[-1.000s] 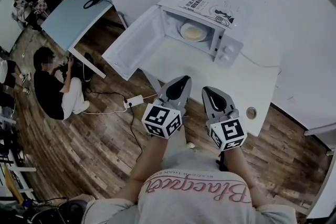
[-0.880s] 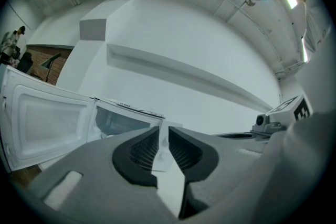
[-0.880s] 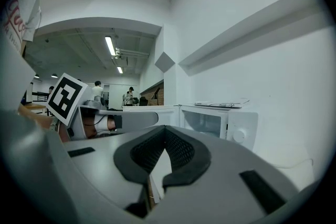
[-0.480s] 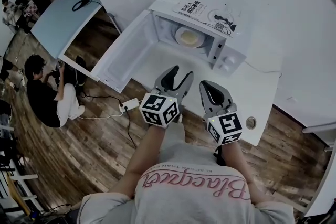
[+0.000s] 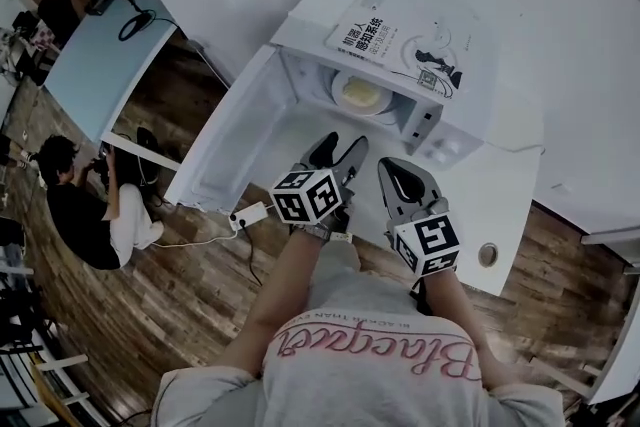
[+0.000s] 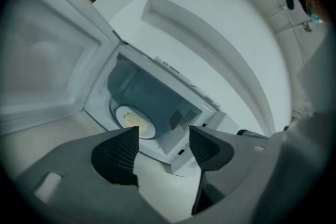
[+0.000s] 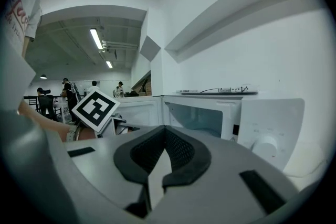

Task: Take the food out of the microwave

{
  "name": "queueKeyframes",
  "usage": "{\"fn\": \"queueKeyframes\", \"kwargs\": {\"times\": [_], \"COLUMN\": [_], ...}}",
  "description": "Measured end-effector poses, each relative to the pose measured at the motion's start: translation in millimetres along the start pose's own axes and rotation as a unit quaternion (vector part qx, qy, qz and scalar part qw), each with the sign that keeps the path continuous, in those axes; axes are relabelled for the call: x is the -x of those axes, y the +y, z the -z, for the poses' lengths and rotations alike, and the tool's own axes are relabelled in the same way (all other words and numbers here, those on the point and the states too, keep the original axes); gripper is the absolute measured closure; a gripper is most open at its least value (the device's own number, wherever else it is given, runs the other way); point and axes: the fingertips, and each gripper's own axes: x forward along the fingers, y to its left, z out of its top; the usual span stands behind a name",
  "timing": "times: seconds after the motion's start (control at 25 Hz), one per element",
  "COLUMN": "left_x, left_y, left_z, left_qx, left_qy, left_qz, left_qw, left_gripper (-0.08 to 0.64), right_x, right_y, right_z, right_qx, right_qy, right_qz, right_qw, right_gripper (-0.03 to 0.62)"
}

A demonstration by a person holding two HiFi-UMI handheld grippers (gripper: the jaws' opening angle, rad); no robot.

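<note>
Head view: microwave [image 5: 445, 147] on table [image 5: 500, 205], wooden floor [image 5: 180, 305]

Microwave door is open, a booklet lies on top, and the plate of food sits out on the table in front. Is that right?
No. The plate of food is inside the microwave, not out on the table; the head view shows it in the cavity. The door is open and the booklet lies on top.
</note>
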Motion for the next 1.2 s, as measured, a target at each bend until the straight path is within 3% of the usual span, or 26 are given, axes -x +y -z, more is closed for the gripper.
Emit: {"fn": "queueKeyframes", "kwargs": {"times": [0.24, 0.48, 0.8, 1.04, 1.2], "left_x": [-41, -72, -108, -115, -114], "left_y": [46, 80, 110, 128, 131], "left_z": [20, 30, 34, 41, 44], "left_qx": [0.120, 0.230, 0.300, 0.308, 0.331], "left_qy": [0.036, 0.047, 0.056, 0.072, 0.070], "left_qz": [-0.008, -0.020, -0.057, -0.104, -0.109], "left_qw": [0.9921, 0.9719, 0.9505, 0.9430, 0.9348], "left_gripper": [0.264, 0.264, 0.264, 0.265, 0.265], "right_x": [-31, -52, -69, -73, -74], "right_y": [-9, -14, -28, -32, -36], "right_z": [14, 28, 37, 39, 41], "right_qx": [-0.008, -0.031, -0.044, -0.045, -0.045], "right_qy": [0.031, 0.057, 0.073, 0.076, 0.079], "right_qz": [0.005, 0.015, 0.043, 0.057, 0.061], "right_qw": [0.999, 0.998, 0.995, 0.994, 0.994], "right_gripper": [0.583, 0.583, 0.583, 0.583, 0.583]}}
